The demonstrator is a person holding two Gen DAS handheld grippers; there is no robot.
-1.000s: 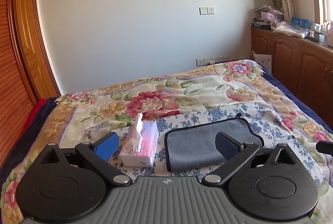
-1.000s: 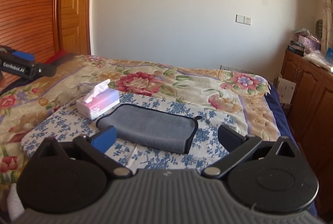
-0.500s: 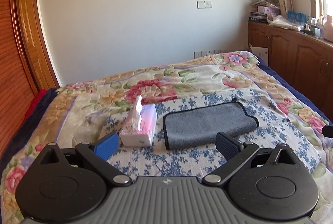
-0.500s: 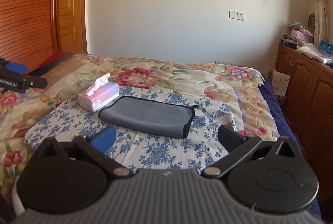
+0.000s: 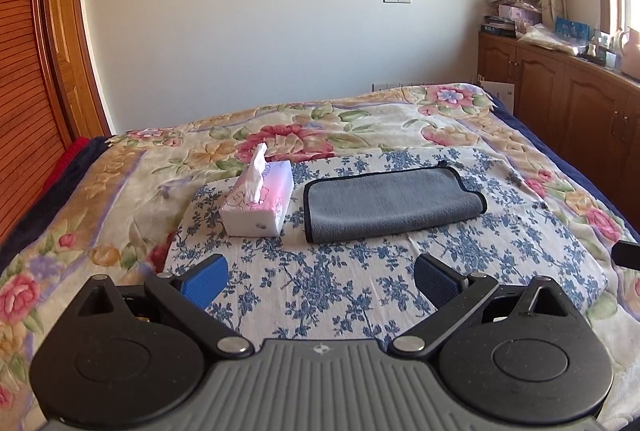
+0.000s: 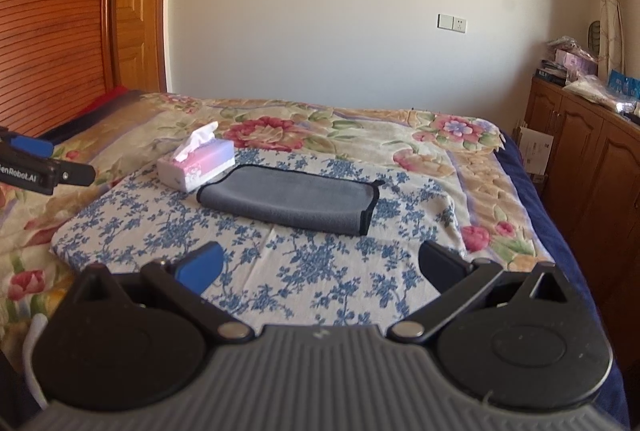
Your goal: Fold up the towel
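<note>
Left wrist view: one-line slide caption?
Open left gripper hovers short of folded grey towel and tissue box on floral bedspread.

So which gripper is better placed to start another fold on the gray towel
Probably the right gripper. It faces the gray towel's free, black-trimmed end with nothing in between. On the left gripper's side, the tissue box sits right beside the towel's edge. Both grippers are open and short of the towel.

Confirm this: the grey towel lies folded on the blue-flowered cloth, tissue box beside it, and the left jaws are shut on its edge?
Not quite. The left gripper is open and clear of the grey towel, as the left wrist view shows. The rest stands.
</note>
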